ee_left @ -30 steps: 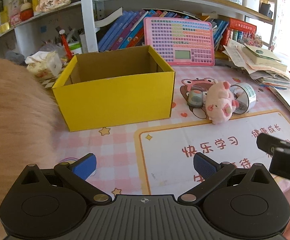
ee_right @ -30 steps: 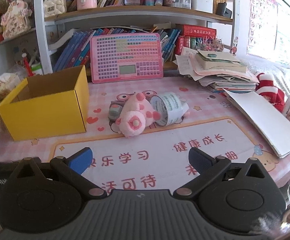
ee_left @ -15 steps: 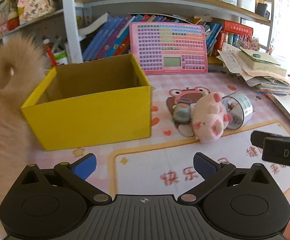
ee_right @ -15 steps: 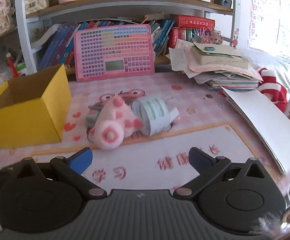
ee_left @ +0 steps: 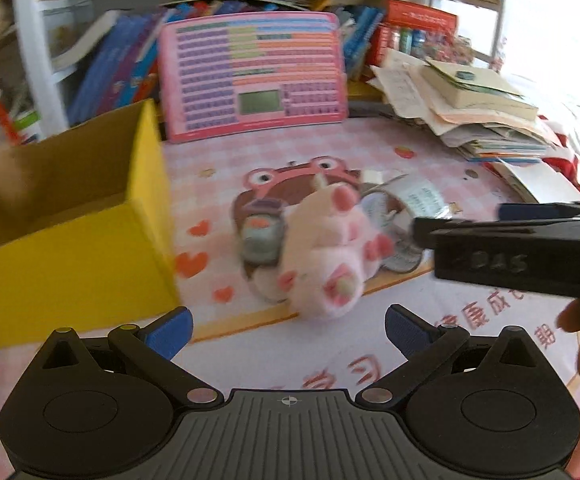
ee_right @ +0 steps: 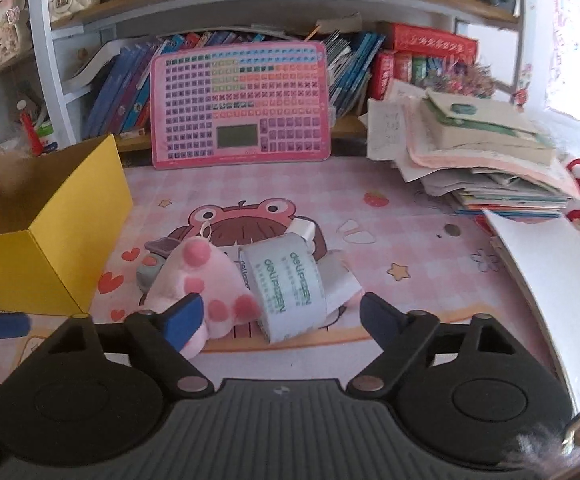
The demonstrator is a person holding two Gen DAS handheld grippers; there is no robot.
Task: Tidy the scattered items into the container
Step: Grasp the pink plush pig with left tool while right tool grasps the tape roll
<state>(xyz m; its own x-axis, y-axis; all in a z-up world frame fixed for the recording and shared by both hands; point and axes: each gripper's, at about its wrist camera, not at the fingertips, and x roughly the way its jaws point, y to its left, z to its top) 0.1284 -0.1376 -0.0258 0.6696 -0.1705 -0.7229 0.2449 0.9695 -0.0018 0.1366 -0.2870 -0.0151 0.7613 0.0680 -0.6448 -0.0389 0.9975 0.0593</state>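
A pink plush pig (ee_left: 326,256) lies on the pink desk mat, right of an open yellow cardboard box (ee_left: 70,248). A small grey item (ee_left: 260,236) rests against the pig's left side, and a white tape roll (ee_left: 410,204) against its right. My left gripper (ee_left: 288,330) is open just short of the pig, with nothing between its fingers. In the right wrist view my right gripper (ee_right: 282,320) has its jaws closing around the tape roll (ee_right: 290,280). Its left finger overlaps the pig (ee_right: 206,276), and neither pad presses on the roll. The box (ee_right: 42,256) stands at the left.
A pink toy keyboard (ee_right: 240,104) leans against shelved books at the back. A pile of papers and books (ee_right: 482,148) and a white booklet (ee_right: 550,264) fill the right side. Something tan and furry (ee_right: 2,168) sits at the box's far left edge.
Both grippers have moved forward and to the right, closer to the pig and the roll. The right jaws have narrowed. The tan fur has slid out to the left.
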